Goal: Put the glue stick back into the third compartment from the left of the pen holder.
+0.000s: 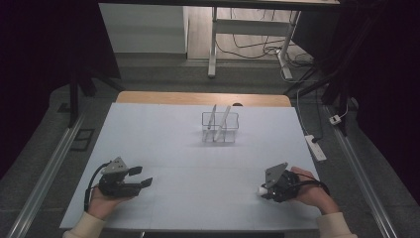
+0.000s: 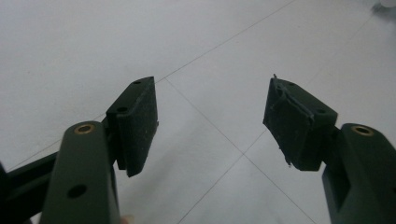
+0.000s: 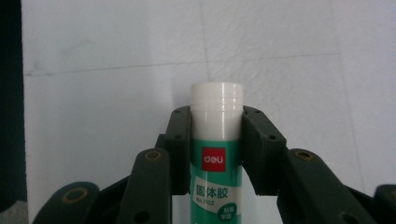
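A glue stick (image 3: 217, 140) with a white cap and a green label stands between the pads of my right gripper (image 3: 217, 117), which is shut on its upper body. In the high view the stick's white cap (image 1: 260, 190) pokes out to the left of the right gripper (image 1: 264, 191), low over the table's right front. My left gripper (image 1: 143, 176) rests at the left front, open, pointing right. In the left gripper view its jaws (image 2: 210, 119) stand wide apart with bare white table between them.
A clear wire basket (image 1: 233, 134) holding two white stick-like items (image 1: 224, 119) stands at the table's middle back. The white table sheet (image 1: 198, 163) has faint seam lines. A power strip (image 1: 316, 148) lies on the floor at the right.
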